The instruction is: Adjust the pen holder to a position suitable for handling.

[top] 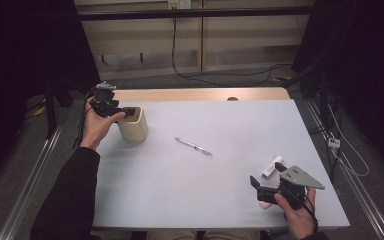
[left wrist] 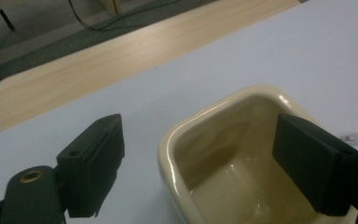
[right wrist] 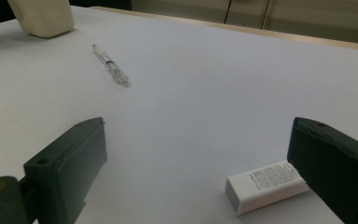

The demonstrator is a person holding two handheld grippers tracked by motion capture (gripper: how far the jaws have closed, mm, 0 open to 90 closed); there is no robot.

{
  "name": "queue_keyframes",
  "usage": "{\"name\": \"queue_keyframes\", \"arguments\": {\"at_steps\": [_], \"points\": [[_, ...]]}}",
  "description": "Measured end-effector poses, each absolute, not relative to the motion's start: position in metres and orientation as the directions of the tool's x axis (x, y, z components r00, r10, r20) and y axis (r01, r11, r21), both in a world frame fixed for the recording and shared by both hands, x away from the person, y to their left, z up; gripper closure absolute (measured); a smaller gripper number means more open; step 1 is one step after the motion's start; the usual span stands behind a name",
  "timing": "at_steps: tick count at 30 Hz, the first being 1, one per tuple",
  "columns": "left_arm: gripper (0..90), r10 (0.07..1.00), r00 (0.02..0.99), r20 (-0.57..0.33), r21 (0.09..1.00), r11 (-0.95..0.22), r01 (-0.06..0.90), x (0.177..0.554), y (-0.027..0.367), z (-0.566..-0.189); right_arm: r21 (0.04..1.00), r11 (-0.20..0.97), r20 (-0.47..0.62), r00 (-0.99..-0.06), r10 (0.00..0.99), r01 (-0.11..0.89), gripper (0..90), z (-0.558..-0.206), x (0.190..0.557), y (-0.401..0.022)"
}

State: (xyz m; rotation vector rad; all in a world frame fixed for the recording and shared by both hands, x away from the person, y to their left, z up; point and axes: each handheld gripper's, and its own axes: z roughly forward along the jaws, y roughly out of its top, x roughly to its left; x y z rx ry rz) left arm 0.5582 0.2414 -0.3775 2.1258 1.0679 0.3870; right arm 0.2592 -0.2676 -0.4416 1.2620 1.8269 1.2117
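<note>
1. A pale grey counter (top: 205,165) with a light wooden strip along its far edge lies under the high view, with dark floor and cables around it.
2. At the left of the high view, the left gripper (top: 128,113), black and held in a hand with a dark sleeve, reaches over the rim of a cream, glossy, square-mouthed ceramic cup (top: 133,127) standing upright near the counter's upper left.
3. In the left gripper view, the cup (left wrist: 223,163) sits at lower centre. The jaws stand apart, one outside the cup's left wall, the other over its right side. Whether either touches the wall cannot be told.
4. A slim, clear-barrelled pen (top: 193,146) lies slanted near the counter's centre, well apart from the cup.
5. At the lower right of the high view, the right gripper (top: 266,185) points left, its jaws wide apart and empty.
6. In the right gripper view, a small white rectangular eraser (right wrist: 265,185) lies at lower right, just beside the right-hand jaw.
</note>
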Motion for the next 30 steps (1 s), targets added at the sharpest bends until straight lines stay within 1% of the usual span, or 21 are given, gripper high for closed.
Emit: {"name": "queue_keyframes", "arguments": {"at_steps": [1, 3, 4, 5, 6, 8, 11, 13, 14, 16, 18, 22, 24, 26, 28, 30], "points": [[18.5, 0.787, 0.616, -0.038, 0.701, -0.418, 0.577, 0.560, 0.242, -0.379, 0.916, 0.131, 0.019, -0.367, 0.930, 0.380, 4.5, -0.442, 0.259, -0.267], [23.6, 0.787, 0.615, -0.049, 0.693, -0.416, 0.589, 0.564, 0.244, -0.381, 0.915, 0.132, 0.020, -0.369, 0.929, 0.382, 4.5, -0.442, 0.260, -0.267], [24.5, 0.784, 0.619, -0.051, 0.686, -0.423, 0.592, 0.566, 0.245, -0.381, 0.914, 0.134, 0.018, -0.369, 0.929, 0.382, 4.6, -0.443, 0.261, -0.268], [24.9, 0.784, 0.620, -0.041, 0.683, -0.430, 0.590, 0.567, 0.246, -0.381, 0.913, 0.132, 0.022, -0.369, 0.929, 0.386, 4.6, -0.443, 0.261, -0.268], [27.2, 0.781, 0.624, -0.025, 0.678, -0.445, 0.585, 0.568, 0.246, -0.381, 0.914, 0.131, 0.024, -0.372, 0.928, 0.385, 4.6, -0.443, 0.262, -0.268], [34.2, 0.778, 0.628, -0.025, 0.665, -0.456, 0.592, 0.569, 0.246, -0.385, 0.913, 0.128, 0.028, -0.373, 0.927, 0.387, 4.5, -0.443, 0.262, -0.269], [47.3, 0.773, 0.633, -0.038, 0.668, -0.451, 0.592, 0.572, 0.249, -0.387, 0.909, 0.127, 0.037, -0.379, 0.925, 0.396, 4.5, -0.445, 0.263, -0.270], [51.3, 0.757, 0.650, -0.068, 0.671, -0.447, 0.592, 0.573, 0.250, -0.385, 0.910, 0.123, 0.040, -0.380, 0.924, 0.396, 4.5, -0.445, 0.263, -0.270], [56.8, 0.749, 0.658, -0.075, 0.675, -0.448, 0.587, 0.573, 0.249, -0.384, 0.910, 0.121, 0.043, -0.380, 0.924, 0.396, 4.5, -0.445, 0.262, -0.270], [63.5, 0.732, 0.678, -0.072, 0.661, -0.474, 0.582, 0.574, 0.247, -0.385, 0.911, 0.119, 0.044, -0.381, 0.924, 0.395, 4.5, -0.445, 0.262, -0.270], [64.5, 0.728, 0.684, -0.044, 0.646, -0.502, 0.575, 0.574, 0.246, -0.383, 0.911, 0.121, 0.044, -0.382, 0.923, 0.395, 4.5, -0.445, 0.263, -0.270], [64.8, 0.734, 0.677, -0.059, 0.641, -0.492, 0.589, 0.575, 0.244, -0.384, 0.911, 0.123, 0.041, -0.382, 0.923, 0.394, 4.5, -0.445, 0.263, -0.269], [64.6, 0.736, 0.676, -0.038, 0.633, -0.506, 0.586, 0.575, 0.243, -0.383, 0.910, 0.129, 0.036, -0.384, 0.923, 0.395, 4.4, -0.445, 0.262, -0.269], [65.1, 0.735, 0.676, -0.039, 0.630, -0.508, 0.588, 0.575, 0.244, -0.383, 0.909, 0.131, 0.035, -0.387, 0.921, 0.396, 4.4, -0.445, 0.262, -0.268], [67.0, 0.731, 0.681, -0.041, 0.623, -0.514, 0.589, 0.575, 0.246, -0.383, 0.907, 0.140, 0.029, -0.393, 0.919, 0.396, 4.3, -0.446, 0.263, -0.267], [70.9, 0.739, 0.671, -0.055, 0.621, -0.500, 0.603, 0.574, 0.249, -0.383, 0.907, 0.143, 0.028, -0.395, 0.918, 0.397, 4.3, -0.446, 0.263, -0.266]]}}
